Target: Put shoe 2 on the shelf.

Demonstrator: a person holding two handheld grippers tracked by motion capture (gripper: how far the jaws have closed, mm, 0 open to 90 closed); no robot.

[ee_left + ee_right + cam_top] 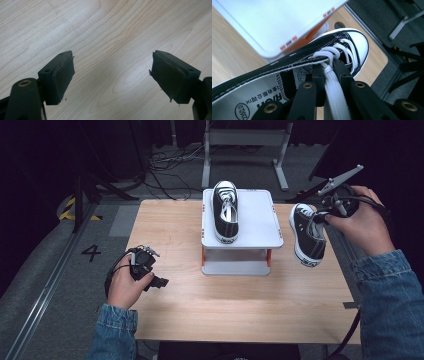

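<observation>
Right hand-held gripper (324, 216) is pinching the second shoe (307, 234) by tongue and lace, hanging at right of frame beside the stand (255, 215). Next it likely needs setting down next to the first shoe (225, 210). Left hand-held gripper (112, 75) sits spread over the counter (225, 290).

The black canvas sneaker (307, 234) has a white rubber toe cap, white sole edging and white laces. It hangs clear of the worktop (240, 295), just right of the white stand (255, 220), clamped at its tongue and laces by the right hand-held gripper (320, 217), heel towards the person, upper facing right.
</observation>
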